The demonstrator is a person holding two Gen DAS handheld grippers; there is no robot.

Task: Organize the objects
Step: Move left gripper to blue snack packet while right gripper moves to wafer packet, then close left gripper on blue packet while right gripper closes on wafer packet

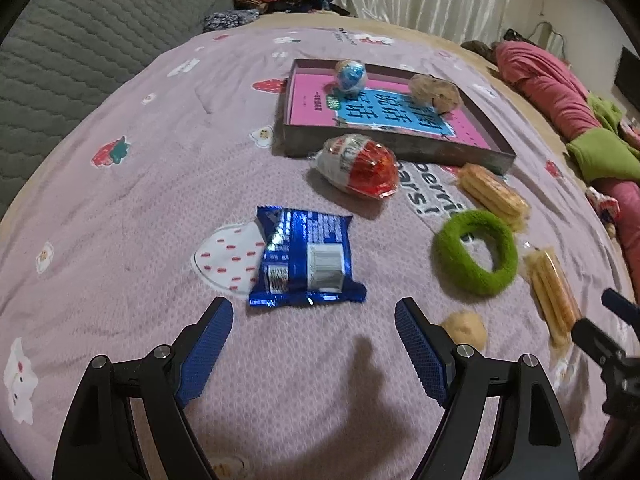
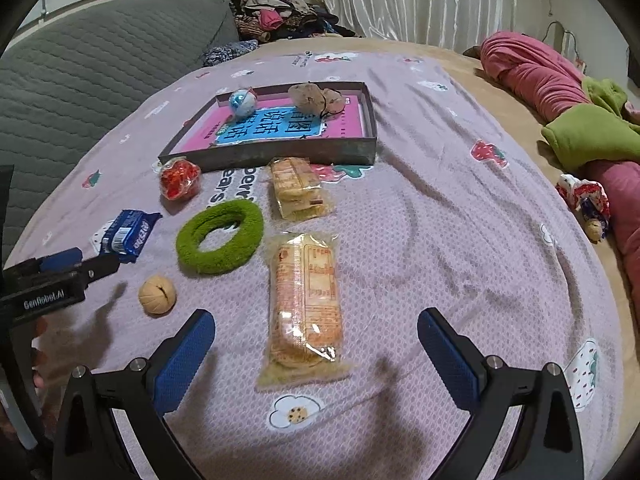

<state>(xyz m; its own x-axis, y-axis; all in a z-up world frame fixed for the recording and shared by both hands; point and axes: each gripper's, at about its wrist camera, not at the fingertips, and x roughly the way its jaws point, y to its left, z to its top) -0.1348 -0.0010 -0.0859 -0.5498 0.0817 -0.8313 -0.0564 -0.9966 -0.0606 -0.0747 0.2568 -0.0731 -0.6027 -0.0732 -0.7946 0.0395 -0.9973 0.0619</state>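
A blue biscuit packet (image 1: 306,258) lies on the pink bedspread just beyond my left gripper (image 1: 314,310), which is open and holds nothing. Past it rests a red-and-white wrapped egg (image 1: 358,170), a green fuzzy ring (image 1: 476,252), two clear cracker packs (image 1: 492,196) (image 1: 552,294) and a small tan ball (image 1: 466,328). A shallow dark tray (image 1: 400,146) holds a pink book, a blue-white ball (image 1: 350,76) and a brown plush (image 1: 434,92). My right gripper (image 2: 316,322) is open, with the near cracker pack (image 2: 306,300) lying between its fingers, untouched. The left gripper (image 2: 60,272) shows at the left edge.
A grey quilted headboard (image 2: 80,80) stands at the left, and a clothes pile (image 2: 280,16) and curtains at the back. Rolled pink and green bedding (image 2: 560,92) lies along the right side, with a small doll (image 2: 588,204) beside it.
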